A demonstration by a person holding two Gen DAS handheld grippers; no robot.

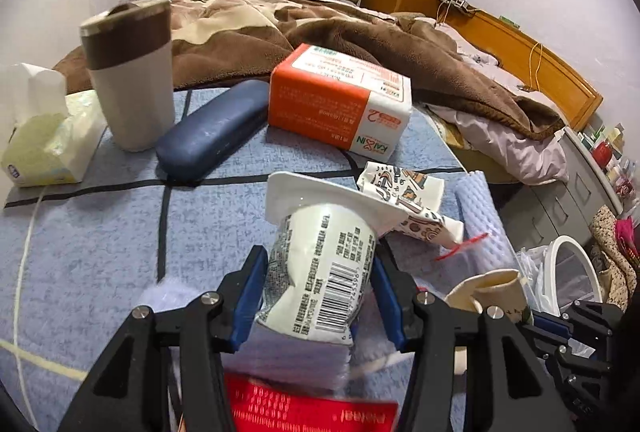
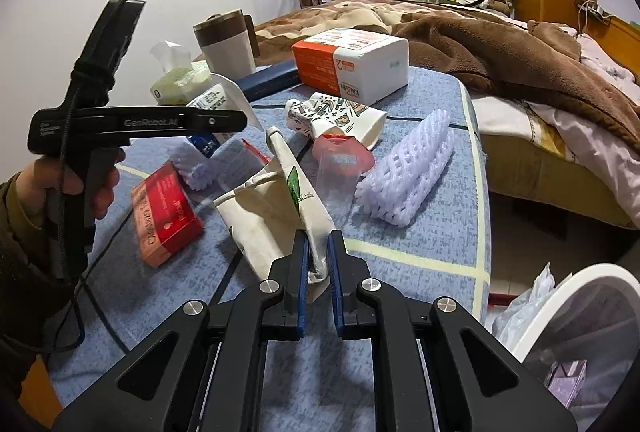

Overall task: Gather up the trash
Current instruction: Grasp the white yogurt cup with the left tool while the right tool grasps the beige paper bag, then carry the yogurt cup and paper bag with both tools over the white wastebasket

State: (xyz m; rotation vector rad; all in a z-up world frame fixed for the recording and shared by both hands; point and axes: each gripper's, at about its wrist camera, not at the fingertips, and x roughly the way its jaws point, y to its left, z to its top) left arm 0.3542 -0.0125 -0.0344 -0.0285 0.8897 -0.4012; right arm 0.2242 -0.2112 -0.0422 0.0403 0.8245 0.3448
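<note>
The left gripper (image 1: pixel 320 296), low in the left wrist frame's centre, clenched a white printed plastic yogurt cup (image 1: pixel 320 272) above the blue-clothed table (image 1: pixel 100 232). The right gripper (image 2: pixel 318 272) pinched a crumpled cream paper bag (image 2: pixel 276 208); a white-rimmed trash bin (image 2: pixel 576 312) sat lower right.

Crushed white yogurt cup (image 1: pixel 320 268) on its side; crumpled cream paper bag (image 2: pixel 280 208) on blue cloth.

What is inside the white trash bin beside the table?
The trash bin holds a clear plastic liner, and a small purple carton lies low inside. Whatever sits deeper is hidden by the rim and the frame edge.
</note>
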